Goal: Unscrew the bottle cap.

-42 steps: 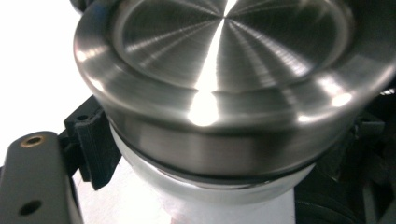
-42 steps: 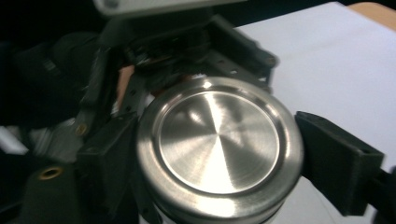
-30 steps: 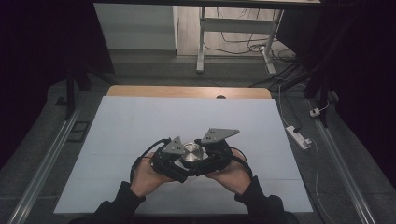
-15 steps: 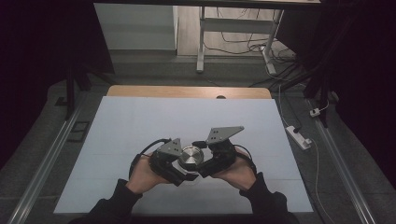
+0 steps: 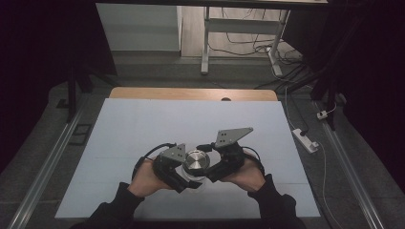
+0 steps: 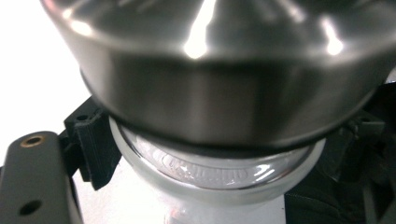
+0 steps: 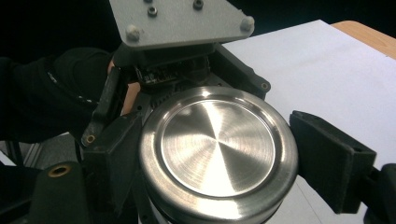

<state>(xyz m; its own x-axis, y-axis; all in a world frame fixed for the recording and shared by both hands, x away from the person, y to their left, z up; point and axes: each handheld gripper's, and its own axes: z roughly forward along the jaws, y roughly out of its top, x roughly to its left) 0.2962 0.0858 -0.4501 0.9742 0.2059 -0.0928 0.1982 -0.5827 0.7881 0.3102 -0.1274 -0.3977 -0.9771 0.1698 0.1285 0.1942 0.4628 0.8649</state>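
Jaws of both grippers are clamped on one object, a single small glass jar (image 6: 219,172) with a brushed metal lid (image 7: 217,140). Right gripper (image 7: 219,154): its two black jaws press on opposite sides of the lid's rim, one at the left and one at the right in the right gripper view; they have just closed in onto it. Left gripper (image 5: 184,177): in the left gripper view its jaws sit lower, one black pad against the clear glass body just under the lid, the other side mostly hidden by the lid's bulk.

Count: one jar, one lid, two grippers, two grey three-cornered plates, one on each gripper. One white sheet (image 5: 143,124) covers the desk (image 5: 191,93), whose wooden edge shows along the far side.

Position: in the high view the jar sits between the two hands near the person's edge of the desk, about midway across. Whether its base rests on the sheet or is lifted just off it I cannot tell.

Orientation: the lid's round flat face points up toward the high camera, slightly tilted toward the person. The jar's long axis runs roughly upright, lid on top, glass below.

Beyond the desk: a white power strip (image 5: 304,139) on the floor at right, and loose cables (image 5: 248,45) under a far table frame.
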